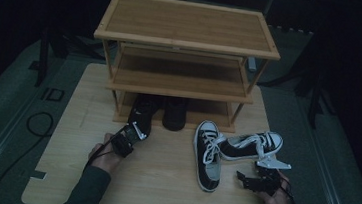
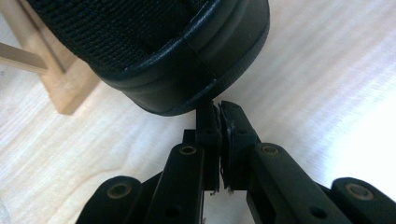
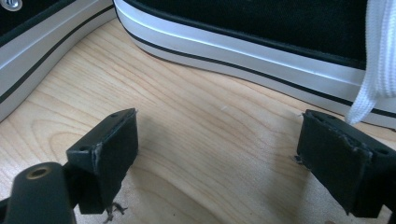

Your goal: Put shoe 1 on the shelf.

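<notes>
Two plain black shoes [image 1: 142, 113] [image 1: 174, 114] stand side by side, partly under the bottom shelf of a wooden shoe rack [image 1: 189, 22]. My left gripper [image 1: 136, 129] is shut, and its tips [image 2: 218, 109] meet the heel rim of the left black shoe [image 2: 154, 46] with nothing between the jaws. Two black-and-white laced sneakers [image 1: 207, 157] [image 1: 250, 145] lie on the table to the right. My right gripper [image 1: 243, 178] stands wide open just in front of them, its jaws [image 3: 219, 140] empty and facing a white sole [image 3: 243, 51].
The rack has three shelves, and one of its legs [image 2: 60, 84] stands close beside the black shoe. A white lace [image 3: 373, 60] hangs near the right gripper's far jaw. Bare wooden tabletop [image 1: 160, 190] lies between my hands. A cable [image 1: 36, 123] loops on the floor at left.
</notes>
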Motion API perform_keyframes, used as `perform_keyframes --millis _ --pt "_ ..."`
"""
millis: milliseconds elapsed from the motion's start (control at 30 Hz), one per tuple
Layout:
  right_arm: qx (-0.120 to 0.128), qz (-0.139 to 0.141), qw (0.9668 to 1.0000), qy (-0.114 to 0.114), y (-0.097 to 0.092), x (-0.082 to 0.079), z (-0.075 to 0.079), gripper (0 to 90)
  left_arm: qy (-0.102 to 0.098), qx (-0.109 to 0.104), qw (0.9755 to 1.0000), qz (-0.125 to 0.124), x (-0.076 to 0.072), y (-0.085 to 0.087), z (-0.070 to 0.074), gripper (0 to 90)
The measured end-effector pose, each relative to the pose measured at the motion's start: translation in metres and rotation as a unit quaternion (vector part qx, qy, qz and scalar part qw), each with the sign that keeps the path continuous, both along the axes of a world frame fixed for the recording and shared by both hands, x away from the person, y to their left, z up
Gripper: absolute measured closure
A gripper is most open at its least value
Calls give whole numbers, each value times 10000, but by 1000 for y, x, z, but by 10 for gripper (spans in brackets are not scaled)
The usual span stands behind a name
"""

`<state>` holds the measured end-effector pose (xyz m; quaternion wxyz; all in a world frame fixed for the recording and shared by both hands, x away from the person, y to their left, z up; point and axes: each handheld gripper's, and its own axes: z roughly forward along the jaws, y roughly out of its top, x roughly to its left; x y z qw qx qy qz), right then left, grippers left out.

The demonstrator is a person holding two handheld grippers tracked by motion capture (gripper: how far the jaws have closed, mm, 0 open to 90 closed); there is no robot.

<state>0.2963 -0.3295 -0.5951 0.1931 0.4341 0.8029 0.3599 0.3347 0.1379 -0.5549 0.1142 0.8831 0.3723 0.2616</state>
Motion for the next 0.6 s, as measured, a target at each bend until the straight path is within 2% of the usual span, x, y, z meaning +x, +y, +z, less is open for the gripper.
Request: perform_keyframes --millis 67,167,200,267,333,600 --pt "-1 0 10000 1 0 0 0 124 -21 77 10000 -16 5 1 1 874" --pt "-1 0 10000 1 0 0 0 124 -104 56 9999 40 12 -1 2 878" --pt "-2 1 10000 -1 0 0 0 124 -103 128 9999 20 15 -1 3 883" --pt "-1 0 10000 -1 0 0 0 124 -169 80 9998 59 19 -4 4 891" --pt "-3 2 10000 0 0 0 0 124 -165 202 9997 13 23 -5 7 896" --pt "-3 2 10000 0 0 0 0 124 -240 225 9994 -87 35 -22 8 899"
